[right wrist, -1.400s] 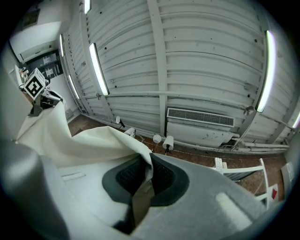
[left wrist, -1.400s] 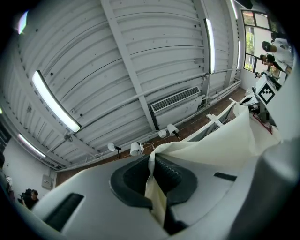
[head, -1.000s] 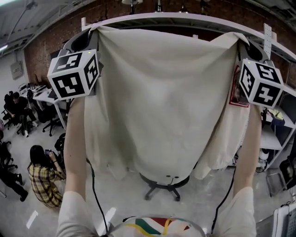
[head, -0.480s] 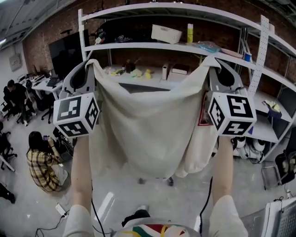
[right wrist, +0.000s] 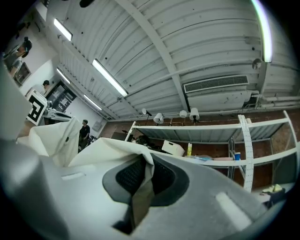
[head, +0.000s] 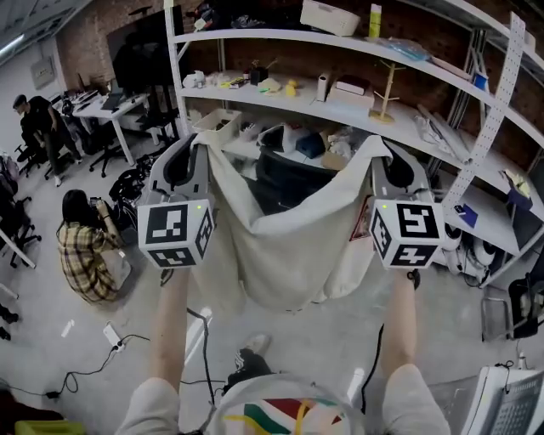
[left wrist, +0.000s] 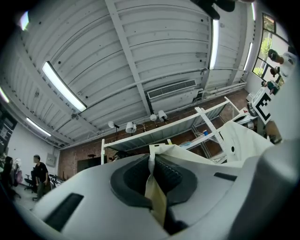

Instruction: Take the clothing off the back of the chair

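The left gripper's (left wrist: 151,174) jaws are pressed together on a fold of the cream garment (head: 280,246), with the cloth pinched between the dark ribbed pads and a strip of it trailing back toward the camera. The right gripper's (right wrist: 141,174) jaws are clamped the same way on another edge of the same garment, which bunches over the top of the pads.

In the head view the garment hangs in the air in front of the white shelf rack (head: 174,59), stretched between the two grippers. Its top edge sags in a shallow curve between them, level with the rack's lower shelves. The body of the cloth drops in loose folds, and its lower edge is clear of the floor. A red-bordered label (head: 361,228) shows on the cloth just under the right gripper.

Behind the sagging top edge, at the foot of the rack, sits a dark rounded shape (head: 289,174); I cannot tell whether it is the chair. On the rack's shelves stand a white box (head: 327,17), a yellow bottle (head: 375,21) and a wooden stand (head: 389,89). To the left of the rack a person in a plaid shirt (head: 85,255) sits on the floor. Cables (head: 110,340) lie on the floor in front of the rack, on its left side.
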`<action>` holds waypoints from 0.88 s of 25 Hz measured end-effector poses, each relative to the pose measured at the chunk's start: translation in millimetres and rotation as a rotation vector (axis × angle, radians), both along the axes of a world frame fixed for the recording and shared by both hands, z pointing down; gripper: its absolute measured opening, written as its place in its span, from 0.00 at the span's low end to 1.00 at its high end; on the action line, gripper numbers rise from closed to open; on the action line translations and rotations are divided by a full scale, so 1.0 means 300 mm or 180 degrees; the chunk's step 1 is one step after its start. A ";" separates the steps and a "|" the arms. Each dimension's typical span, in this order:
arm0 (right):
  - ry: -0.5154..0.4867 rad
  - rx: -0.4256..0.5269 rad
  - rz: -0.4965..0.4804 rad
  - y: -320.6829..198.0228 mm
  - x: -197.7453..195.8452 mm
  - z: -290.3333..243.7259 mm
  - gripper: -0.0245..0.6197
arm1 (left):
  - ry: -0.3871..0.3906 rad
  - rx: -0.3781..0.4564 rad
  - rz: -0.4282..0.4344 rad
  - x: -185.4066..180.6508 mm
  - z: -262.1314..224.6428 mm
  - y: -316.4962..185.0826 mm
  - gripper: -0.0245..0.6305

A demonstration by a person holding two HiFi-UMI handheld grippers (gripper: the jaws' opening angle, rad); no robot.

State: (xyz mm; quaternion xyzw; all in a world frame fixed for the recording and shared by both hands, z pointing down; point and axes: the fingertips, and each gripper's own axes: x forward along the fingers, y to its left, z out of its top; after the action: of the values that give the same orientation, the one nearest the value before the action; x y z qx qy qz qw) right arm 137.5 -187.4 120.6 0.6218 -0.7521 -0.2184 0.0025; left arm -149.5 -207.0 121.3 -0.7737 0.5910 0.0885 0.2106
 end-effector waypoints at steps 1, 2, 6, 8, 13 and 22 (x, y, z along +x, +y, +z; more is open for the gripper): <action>-0.0029 -0.0034 -0.0017 0.000 -0.003 0.028 0.05 | -0.0019 -0.0007 0.0007 0.009 0.024 0.005 0.07; -0.0065 -0.0066 -0.0030 0.000 -0.007 0.054 0.05 | -0.0029 -0.0016 0.0015 0.016 0.045 0.009 0.07; -0.0198 -0.0214 -0.0055 0.008 -0.010 0.167 0.05 | -0.0042 -0.0106 0.0060 0.046 0.142 0.025 0.07; -0.0195 -0.0280 -0.0074 0.011 -0.013 0.227 0.05 | -0.0046 -0.0178 0.0050 0.057 0.203 0.029 0.07; -0.0190 -0.0384 -0.0120 0.009 -0.018 0.343 0.06 | -0.0090 -0.0347 0.0029 0.050 0.342 0.018 0.07; -0.0264 -0.0629 -0.0188 0.013 -0.039 0.554 0.06 | -0.0004 -0.0640 0.0039 0.075 0.556 -0.003 0.07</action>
State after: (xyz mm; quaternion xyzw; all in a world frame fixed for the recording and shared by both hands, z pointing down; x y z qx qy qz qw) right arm 125.8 -183.6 286.8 0.6047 -0.7874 -0.1172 0.0261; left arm -126.9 -207.8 288.2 -0.7945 0.5920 0.0295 0.1316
